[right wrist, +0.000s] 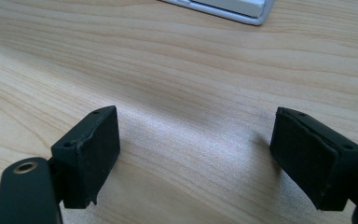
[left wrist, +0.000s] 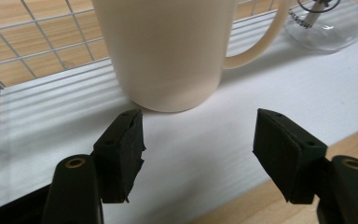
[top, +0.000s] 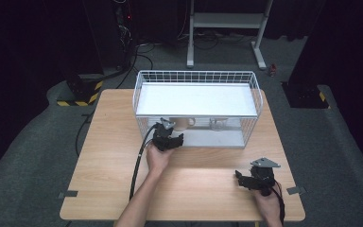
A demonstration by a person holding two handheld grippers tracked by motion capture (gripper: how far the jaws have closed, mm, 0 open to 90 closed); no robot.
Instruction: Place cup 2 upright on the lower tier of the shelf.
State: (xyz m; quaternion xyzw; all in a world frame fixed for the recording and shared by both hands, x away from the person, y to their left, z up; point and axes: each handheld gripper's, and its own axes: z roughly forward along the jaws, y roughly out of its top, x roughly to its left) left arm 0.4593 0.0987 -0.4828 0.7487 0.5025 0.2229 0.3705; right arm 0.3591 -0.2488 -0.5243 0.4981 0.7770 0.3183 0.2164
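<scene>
We see from the high view a wooden table (top: 123,161) with a white wire rack (top: 196,78) standing on its far half. The rack has an upper shelf and a lower white shelf (left wrist: 242,116). On the lower shelf stands a cream mug (top: 183,124), upright, with its handle pointing to the right in that view. Near it on the same shelf, further right, is a clear glass cup (top: 217,124); the two are apart.

The left gripper (top: 168,137) is at the front opening of the rack, just before the mug. In the left gripper view the mug (left wrist: 168,51) stands very close in front of the two black pads (left wrist: 121,149), and the pads do not touch it. The jaws are moderately apart with only the white shelf between them, so this gripper holds nothing. The glass cup (left wrist: 328,23) appears at the upper right corner of this view, behind the mug handle.

The right gripper (top: 253,179) is near the front right corner of the table, well apart from the rack. In the right gripper view its jaws stand wide, with bare wood of the table (right wrist: 191,93) between them, and they hold nothing
</scene>
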